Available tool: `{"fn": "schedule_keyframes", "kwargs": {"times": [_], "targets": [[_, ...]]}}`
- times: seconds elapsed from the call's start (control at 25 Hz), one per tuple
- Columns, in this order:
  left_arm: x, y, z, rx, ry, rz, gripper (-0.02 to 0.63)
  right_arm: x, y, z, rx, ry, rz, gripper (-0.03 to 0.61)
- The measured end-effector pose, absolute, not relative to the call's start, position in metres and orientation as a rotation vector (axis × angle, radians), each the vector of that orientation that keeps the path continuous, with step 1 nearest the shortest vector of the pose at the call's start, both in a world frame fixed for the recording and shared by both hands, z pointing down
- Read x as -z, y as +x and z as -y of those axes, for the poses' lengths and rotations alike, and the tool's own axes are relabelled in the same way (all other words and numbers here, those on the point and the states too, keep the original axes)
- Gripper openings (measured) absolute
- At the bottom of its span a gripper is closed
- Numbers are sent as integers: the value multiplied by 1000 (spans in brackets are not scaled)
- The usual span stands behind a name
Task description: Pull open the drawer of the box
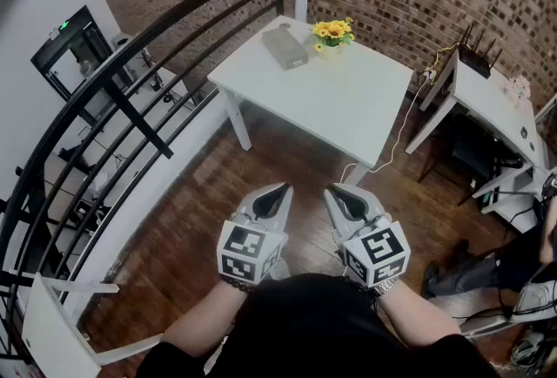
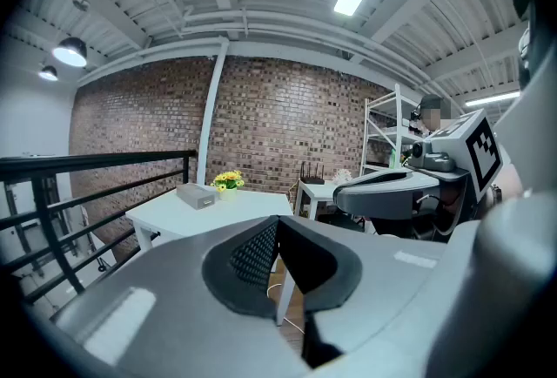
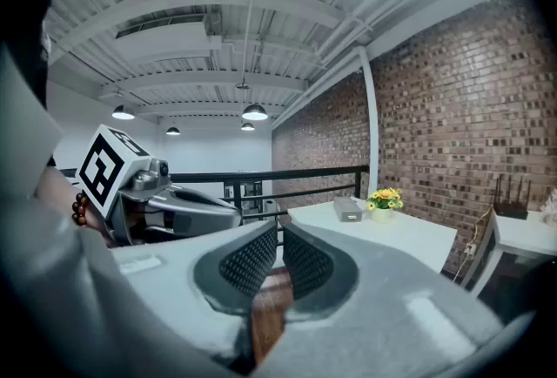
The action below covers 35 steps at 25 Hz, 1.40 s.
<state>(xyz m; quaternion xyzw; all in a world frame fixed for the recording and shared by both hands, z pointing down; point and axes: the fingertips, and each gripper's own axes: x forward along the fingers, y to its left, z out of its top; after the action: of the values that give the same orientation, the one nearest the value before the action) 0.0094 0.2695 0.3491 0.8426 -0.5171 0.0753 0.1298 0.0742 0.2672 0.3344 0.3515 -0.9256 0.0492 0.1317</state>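
The grey box (image 1: pixel 285 47) lies flat near the far edge of a white table (image 1: pixel 348 106), next to a pot of yellow flowers (image 1: pixel 332 34). Both grippers are held close to the person's body, well short of the table and over the wooden floor. My left gripper (image 1: pixel 279 189) is shut with nothing between its jaws. My right gripper (image 1: pixel 334 190) is beside it, also shut and empty. The left gripper view shows the box (image 2: pixel 197 195) far ahead on the table (image 2: pixel 235 211). In the right gripper view the box (image 3: pixel 349 209) and flowers (image 3: pixel 384 198) are equally distant.
A black metal railing (image 1: pixel 130 63) runs along the left, close to the table's left corner. A second white desk (image 1: pixel 496 97) with a router (image 1: pixel 477 54) stands at the right, with cables trailing to the floor. Wooden floor (image 1: pixel 287 158) lies between me and the table.
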Motion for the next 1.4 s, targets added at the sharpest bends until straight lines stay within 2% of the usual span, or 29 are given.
{"fn": "schedule_keyframes", "kwargs": {"times": [0.28,0.76,1.4], "targets": [[-345,-34,-230,-221,2461,1500,17,-343,34,-221,-216,1019,2667,5],[-358,-69,-172,-279,2446,1516,17,-352,17,-121,-277,1062,2652,5],[-393,-85,-5,-391,2338,1508,17,-418,-3,82,-579,998,2605,41]]}}
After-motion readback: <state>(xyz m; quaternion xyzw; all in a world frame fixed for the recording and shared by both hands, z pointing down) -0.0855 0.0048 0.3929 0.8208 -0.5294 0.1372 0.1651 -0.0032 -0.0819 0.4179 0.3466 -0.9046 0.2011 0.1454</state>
